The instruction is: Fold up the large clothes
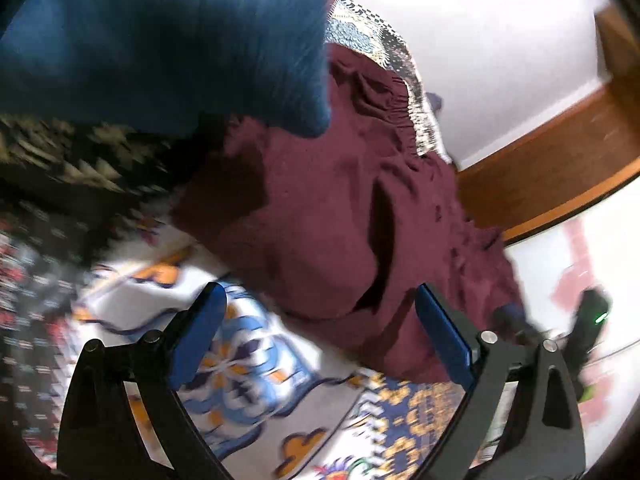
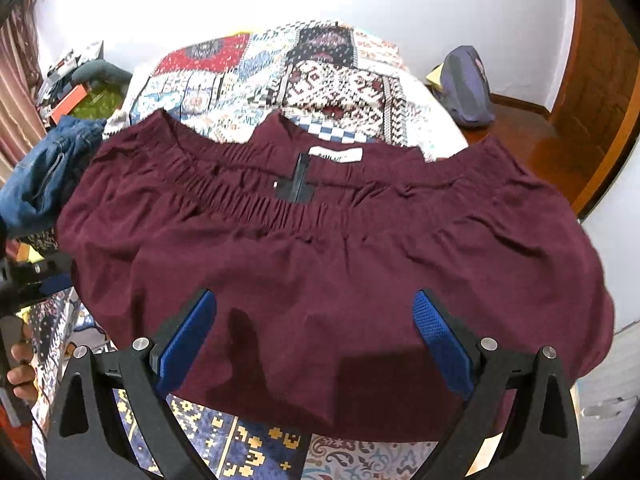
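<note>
Both jaws stand wide, gripping nothing: our right gripper [image 2: 316, 340] hangs over the maroon garment [image 2: 320, 248], our left gripper [image 1: 320, 336] beside its edge. We see it spread on the patterned bedspread [image 2: 280, 68], bare cover at 12 o'clock, jeans [image 2: 44, 176] at 9. White neck label [image 2: 335, 155] unreadable.

Motion blur smears the left wrist view: the patterned bedspread [image 1: 240, 360] beside the maroon garment [image 1: 340, 208] loses its detail, and a blue cloth [image 1: 160, 40] above the garment fills the upper left as a soft mass cut by the frame edge. In the right wrist view the garment [image 2: 320, 240] hides much of the bedspread [image 2: 280, 72]; its white label [image 2: 336, 155] is too small to read. A hand [image 2: 20, 364] left of the garment is cropped at the edge.
</note>
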Available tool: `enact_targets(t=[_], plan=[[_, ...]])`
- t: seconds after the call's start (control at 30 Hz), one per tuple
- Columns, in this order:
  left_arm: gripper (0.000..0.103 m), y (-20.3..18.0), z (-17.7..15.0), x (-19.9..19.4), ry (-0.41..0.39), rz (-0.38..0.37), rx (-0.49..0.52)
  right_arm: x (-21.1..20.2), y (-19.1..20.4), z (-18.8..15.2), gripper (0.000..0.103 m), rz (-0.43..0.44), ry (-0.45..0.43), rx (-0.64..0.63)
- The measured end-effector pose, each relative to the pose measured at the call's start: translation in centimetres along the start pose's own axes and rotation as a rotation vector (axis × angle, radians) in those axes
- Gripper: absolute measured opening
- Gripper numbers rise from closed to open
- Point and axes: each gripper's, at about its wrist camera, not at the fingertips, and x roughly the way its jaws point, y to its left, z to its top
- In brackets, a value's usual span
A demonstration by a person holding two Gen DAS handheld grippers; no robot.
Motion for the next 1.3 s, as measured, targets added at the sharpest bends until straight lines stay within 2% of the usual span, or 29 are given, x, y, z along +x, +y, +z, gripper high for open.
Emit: enact_targets(t=[0.1,0.2,0.3,0.4,0.53,0.6,0.63,0.67,0.77,0.93,1.03,1.1,1.23,1.3], plan=[[0.096,0.6,0.8,1.4,-0.010,-0.049,-0.066,1.0,0.1,-0.5,0.097,-0.013,0.027,-0.004],[0.096,0.7,1.6,2.4,-0.046,-0.063,-0.094,1.7,0.0,-0.9,0.098,-0.006,0.049,0.002],[0.096,0.5,1.8,3.1,-0.084,-0.043,-0.105,2.1,-0.4,-1.2,0.100,0.017,0.047,0.030],[0.095,-0.5,1.7,3.6,-0.131,0.025,-0.126,2.3,-0.6,-1.3,0.101,0.025,0.047,0.047],[0.073,-3.0,1.3,4.1,-0.167,0.191,-0.079,2.2,-0.5,-1.4,0.101,0.020,0.043,0.054],[0.059,-4.1,1.2,3.9,-0.192,0.222,-0.049,2.0,-0.5,-1.4,0.101,0.021,0.046,0.060],[0.044,-5.0,1.1,3.6,-0.209,0.237,-0.020,2.0,-0.5,-1.3,0.101,0.022,0.049,0.063],[0.035,-6.1,1.0,3.4,-0.226,0.255,0.020,1.8,-0.5,-1.4,0.101,0.024,0.053,0.067],[0.020,-9.0,1.2,2.6,-0.261,0.296,0.106,0.9,-0.7,-1.3,0.101,0.024,0.052,0.071],[0.014,-13.5,3.0,-1.3,-0.343,0.193,0.215,-1.9,-1.3,-0.5,0.101,0.000,0.000,0.083],[0.012,-16.3,3.6,-5.5,-0.408,0.113,0.272,-3.6,-1.4,0.4,0.101,-0.003,-0.042,0.108],[0.012,-17.5,3.7,-7.7,-0.449,0.085,0.301,-4.7,-0.9,1.2,0.101,0.004,-0.071,0.125],[0.012,-18.5,3.3,-12.2,-0.560,0.120,0.340,-5.5,1.6,2.6,0.101,0.065,-0.105,0.111],[0.012,-18.0,3.3,-14.1,-0.622,0.179,0.342,-4.9,3.9,2.9,0.101,0.115,-0.093,0.087]])
